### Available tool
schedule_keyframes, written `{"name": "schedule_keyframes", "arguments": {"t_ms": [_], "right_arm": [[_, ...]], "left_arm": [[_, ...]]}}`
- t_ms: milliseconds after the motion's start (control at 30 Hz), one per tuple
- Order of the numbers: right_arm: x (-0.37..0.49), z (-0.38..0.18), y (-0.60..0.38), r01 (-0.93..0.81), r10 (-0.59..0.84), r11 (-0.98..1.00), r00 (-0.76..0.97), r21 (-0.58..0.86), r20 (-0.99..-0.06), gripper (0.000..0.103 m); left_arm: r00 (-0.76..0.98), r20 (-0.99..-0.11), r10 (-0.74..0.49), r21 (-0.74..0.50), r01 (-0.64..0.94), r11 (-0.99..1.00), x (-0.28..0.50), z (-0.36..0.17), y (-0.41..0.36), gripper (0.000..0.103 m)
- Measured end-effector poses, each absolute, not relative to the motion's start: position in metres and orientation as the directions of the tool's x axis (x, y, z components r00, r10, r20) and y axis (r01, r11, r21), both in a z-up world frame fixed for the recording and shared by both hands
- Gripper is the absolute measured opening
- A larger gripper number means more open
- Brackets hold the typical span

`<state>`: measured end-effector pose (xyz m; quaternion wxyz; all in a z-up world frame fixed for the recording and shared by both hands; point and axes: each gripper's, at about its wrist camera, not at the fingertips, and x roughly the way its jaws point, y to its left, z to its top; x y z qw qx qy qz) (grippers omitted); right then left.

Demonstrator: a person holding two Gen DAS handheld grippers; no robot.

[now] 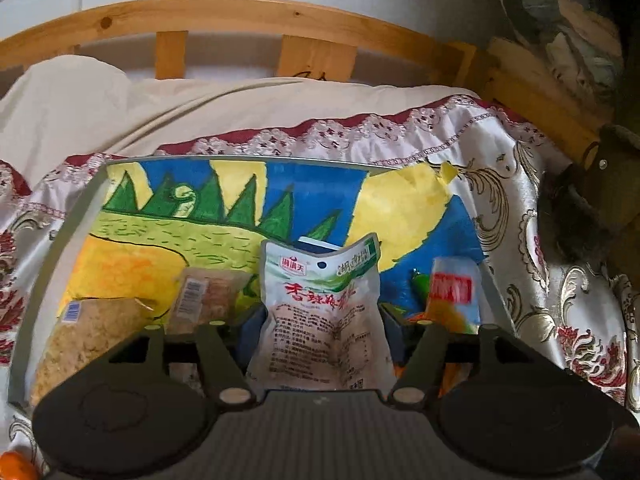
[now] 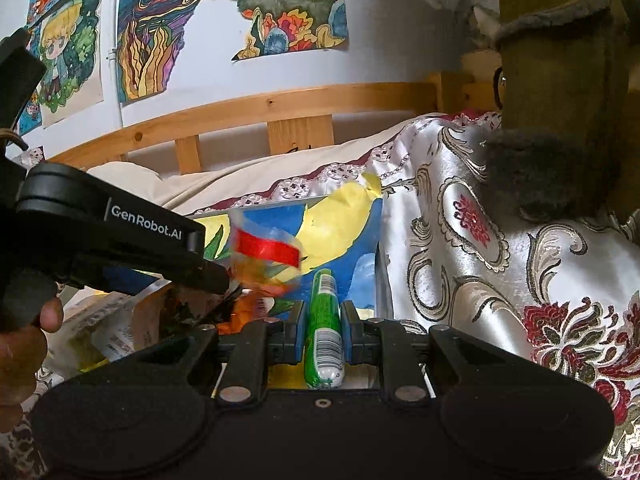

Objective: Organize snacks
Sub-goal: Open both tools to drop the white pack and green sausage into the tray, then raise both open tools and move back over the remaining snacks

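Note:
My left gripper point(image 1: 322, 316) is shut on a white and green snack pouch point(image 1: 320, 312) with red characters, held upright over a tray point(image 1: 76, 216) lined with a colourful drawing. My right gripper point(image 2: 322, 328) is shut on a green sausage stick point(image 2: 322, 320), over the tray's right end point(image 2: 376, 264). On the tray lie a clear pack of crumbly yellow snack point(image 1: 84, 344), a clear brownish pack with a barcode point(image 1: 200, 296) and a clear bag with a red label point(image 1: 452, 296), which also shows in the right wrist view point(image 2: 268, 252).
The tray rests on a white satin cloth point(image 1: 552, 280) with red and gold patterns, on a bed with a wooden rail point(image 1: 240, 12). A cream blanket point(image 1: 120, 108) lies behind. A green-brown furry garment point(image 2: 560, 120) hangs at the right. The left gripper's body point(image 2: 108, 228) crosses the right wrist view.

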<state>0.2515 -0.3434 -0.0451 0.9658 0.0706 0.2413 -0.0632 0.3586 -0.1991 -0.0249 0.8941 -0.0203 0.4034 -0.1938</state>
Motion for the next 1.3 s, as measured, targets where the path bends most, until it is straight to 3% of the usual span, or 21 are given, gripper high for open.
{"name": "schedule_keyframes", "arguments": {"t_ms": [133,200,500,833,967,1300], "right_arm": [[0.245,-0.036,-0.345,0.164,-0.098,0.98,0.889,0.112,-0.448,0.038],[0.241,-0.029,-0.344,0.163,-0.101,0.981,0.896,0.109,-0.433,0.04],[0.205,0.025,-0.33,0.167,-0.133,0.983,0.936,0.077,-0.327,0.073],[0.151,0.071,-0.301,0.115,-0.107,0.993,0.964,0.018,-0.244,0.095],[0.129,0.085,-0.287,0.092,-0.087,0.996,0.97,0.013,-0.227,0.102],[0.081,0.095,-0.261,0.053,-0.051,0.999,0.965,0.0,-0.256,0.102]], "left_arm": [[0.607,-0.704,-0.369,-0.211,0.318,0.924,0.353,-0.017,-0.196,0.075],[0.624,-0.685,-0.377,-0.216,0.32,0.922,0.347,-0.008,-0.194,0.081],[0.745,-0.556,-0.368,-0.189,0.318,0.929,0.301,0.049,-0.168,0.098],[0.818,-0.475,-0.325,-0.211,0.253,0.944,0.229,0.086,-0.107,0.102],[0.831,-0.464,-0.307,-0.198,0.24,0.95,0.199,0.089,-0.086,0.102],[0.867,-0.447,-0.22,-0.161,0.163,0.973,0.138,0.081,-0.035,0.103]]}}
